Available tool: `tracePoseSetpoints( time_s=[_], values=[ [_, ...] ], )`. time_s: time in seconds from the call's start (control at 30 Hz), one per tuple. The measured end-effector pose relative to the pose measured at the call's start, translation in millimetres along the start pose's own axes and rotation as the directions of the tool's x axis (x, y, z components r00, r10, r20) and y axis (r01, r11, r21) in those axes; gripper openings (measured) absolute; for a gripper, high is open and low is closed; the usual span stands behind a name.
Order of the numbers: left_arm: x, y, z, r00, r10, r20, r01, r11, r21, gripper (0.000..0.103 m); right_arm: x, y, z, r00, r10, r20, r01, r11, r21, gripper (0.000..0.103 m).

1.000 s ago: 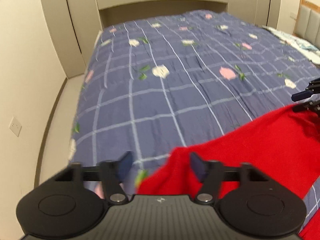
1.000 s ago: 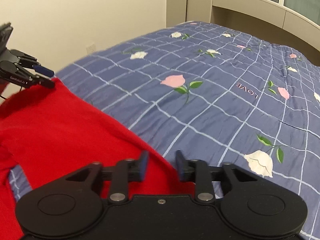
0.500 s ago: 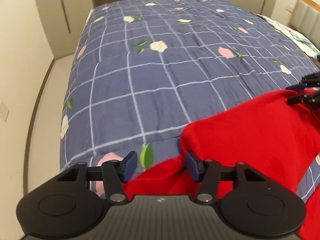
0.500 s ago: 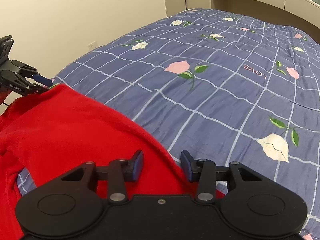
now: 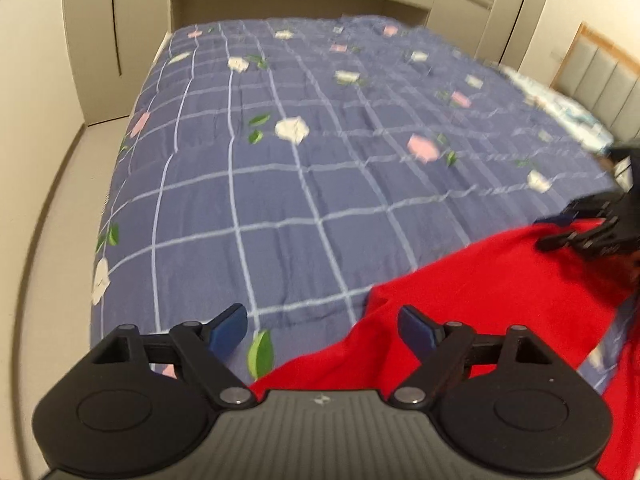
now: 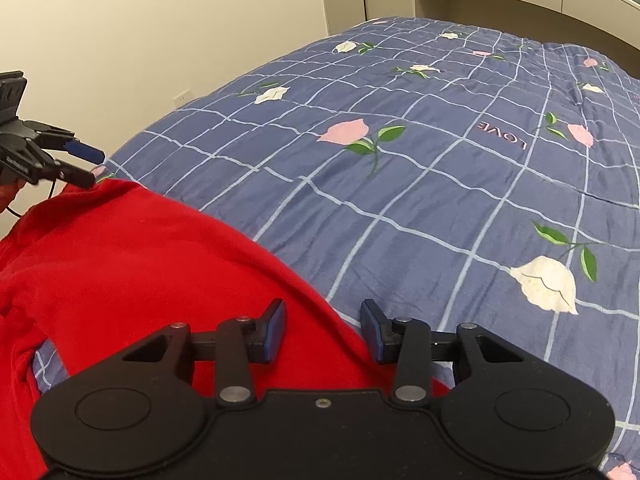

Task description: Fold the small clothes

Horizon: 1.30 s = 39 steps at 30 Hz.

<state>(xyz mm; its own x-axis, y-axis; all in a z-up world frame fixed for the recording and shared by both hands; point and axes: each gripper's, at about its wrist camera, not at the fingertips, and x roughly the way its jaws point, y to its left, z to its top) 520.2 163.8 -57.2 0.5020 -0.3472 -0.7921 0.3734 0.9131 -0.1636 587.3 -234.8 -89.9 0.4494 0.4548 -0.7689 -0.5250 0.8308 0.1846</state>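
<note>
A red garment (image 5: 500,292) lies on the blue checked floral quilt (image 5: 304,168), near its front edge. My left gripper (image 5: 324,330) is open, its jaws wide apart over the garment's left edge, holding nothing. In the right wrist view the red garment (image 6: 132,264) spreads to the left. My right gripper (image 6: 324,330) is open over the garment's right edge, with cloth under it but not clamped. Each gripper shows in the other's view: the right one (image 5: 576,224) at the garment's far corner, the left one (image 6: 76,164) likewise.
The quilt (image 6: 440,168) covers a large bed. Beige cabinets (image 5: 100,32) and a wall stand behind and left of it. A padded headboard (image 5: 600,80) and a light patterned cloth (image 5: 560,108) lie at the far right. Floor (image 5: 60,200) runs along the bed's left side.
Both grippers have opened wider and let go of the garment's edge. The garment has dropped flatter on the quilt. The left camera has tilted and shifted slightly.
</note>
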Motion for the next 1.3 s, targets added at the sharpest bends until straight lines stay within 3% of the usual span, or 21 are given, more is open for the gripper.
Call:
tracePoseSetpoints(
  time_s=[0.17, 0.23, 0.27, 0.3, 0.33, 0.4, 0.47, 0.63, 0.8, 0.9, 1.07, 1.23, 1.3],
  values=[
    [9.3, -4.6, 0.8, 0.997, -0.075, -0.022, 0.075, 0.997, 0.001, 0.09, -2.3, -4.0, -1.3, 0.999, 0.031, 0.013, -0.031, 0.999, 0.015, 0.044],
    [18.0, -12.3, -0.9, 0.995, -0.08, -0.051, 0.082, 0.996, 0.031, 0.083, -3.2, -5.0, -1.8, 0.999, 0.043, 0.013, -0.043, 0.999, 0.016, 0.043],
    [22.2, -16.1, -2.1, 0.995, -0.066, -0.07, 0.07, 0.996, 0.048, 0.067, -3.3, -5.1, -2.3, 0.999, 0.041, 0.009, -0.041, 0.999, 0.014, 0.036],
    [28.0, -20.4, -3.2, 0.995, -0.033, -0.099, 0.04, 0.997, 0.07, 0.033, -3.3, -4.7, -2.7, 0.999, 0.042, 0.003, -0.042, 0.999, 0.01, 0.031],
    [33.4, -25.0, -3.5, 0.992, 0.004, -0.127, 0.008, 0.995, 0.097, 0.02, -3.5, -3.7, -2.8, 0.999, 0.042, 0.0, -0.042, 0.999, 0.006, 0.021],
    [32.4, -31.9, -4.1, 0.993, 0.025, -0.116, -0.011, 0.992, 0.123, 0.008, -5.6, 0.3, -2.9, 0.999, 0.035, -0.002, -0.035, 0.999, -0.01, 0.011],
    [24.9, -36.8, -3.1, 0.994, 0.05, -0.096, -0.038, 0.991, 0.125, 0.006, -10.7, 7.3, -2.6, 1.0, 0.006, 0.007, -0.005, 0.999, -0.036, 0.004],
    [-21.1, -56.4, -6.2, 0.994, 0.105, 0.024, -0.108, 0.979, 0.174, 0.005, -48.7, 30.7, -4.4, 0.993, -0.047, 0.108, 0.055, 0.996, -0.069, 0.001],
    [-86.6, -95.4, -27.3, 0.977, 0.147, 0.157, -0.188, 0.936, 0.297, 0.005, -106.1, 67.1, -24.8, 0.976, -0.084, 0.201, 0.115, 0.982, -0.148, 0.001],
    [-117.7, -126.1, -52.0, 0.959, 0.173, 0.226, -0.25, 0.89, 0.382, 0.005, -136.3, 94.8, -48.8, 0.968, -0.108, 0.226, 0.156, 0.965, -0.211, 0.001],
    [-156.7, -169.4, -114.0, 0.929, 0.203, 0.309, -0.329, 0.834, 0.442, 0.005, -174.4, 140.4, -107.9, 0.962, -0.131, 0.24, 0.196, 0.941, -0.274, 0.001],
    [-171.9, -194.9, -181.9, 0.927, 0.213, 0.308, -0.34, 0.825, 0.452, 0.005, -195.9, 180.5, -166.7, 0.959, -0.153, 0.237, 0.216, 0.938, -0.27, 0.0],
    [-170.6, -199.0, -204.0, 0.929, 0.227, 0.291, -0.339, 0.838, 0.428, 0.005, -198.0, 193.1, -184.0, 0.962, -0.157, 0.224, 0.216, 0.938, -0.272, 0.0]
  ],
)
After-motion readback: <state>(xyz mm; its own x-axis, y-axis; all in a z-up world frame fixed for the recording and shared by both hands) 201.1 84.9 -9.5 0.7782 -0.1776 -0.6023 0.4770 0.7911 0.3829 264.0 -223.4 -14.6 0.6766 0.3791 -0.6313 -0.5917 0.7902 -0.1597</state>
